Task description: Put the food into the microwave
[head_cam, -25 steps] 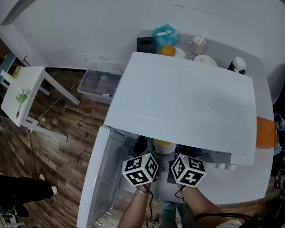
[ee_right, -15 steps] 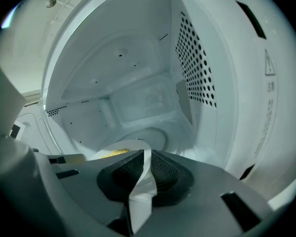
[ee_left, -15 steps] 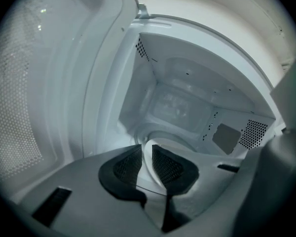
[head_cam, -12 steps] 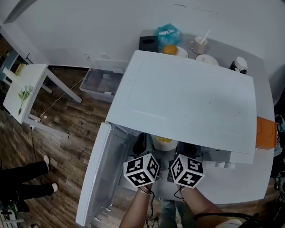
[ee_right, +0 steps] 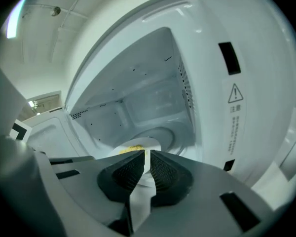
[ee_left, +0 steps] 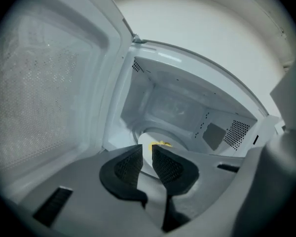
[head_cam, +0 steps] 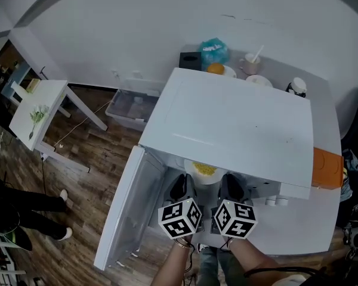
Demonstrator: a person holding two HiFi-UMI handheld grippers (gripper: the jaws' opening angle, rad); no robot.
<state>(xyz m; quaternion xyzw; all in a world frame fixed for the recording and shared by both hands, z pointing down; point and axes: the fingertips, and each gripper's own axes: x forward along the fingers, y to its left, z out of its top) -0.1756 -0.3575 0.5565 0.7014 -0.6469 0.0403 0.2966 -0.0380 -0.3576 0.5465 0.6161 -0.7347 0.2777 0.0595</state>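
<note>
A white bowl of yellow food hangs at the mouth of the white microwave, partly under its top's front edge. My left gripper is shut on the bowl's left rim and my right gripper on its right rim. In the left gripper view the jaws pinch the white rim, with the food just beyond and the microwave cavity behind. The right gripper view shows my right gripper clamped on the rim, the food ahead and the turntable inside.
The microwave door stands open to the left. Behind the microwave are a teal bag, an orange, a cup with a spoon and a black box. A plastic bin and a small white table stand on the floor at left.
The head view has shifted a little, and more of the bowl now shows below the microwave's top edge. Both grippers keep their hold. A person's legs at the far left have moved.
</note>
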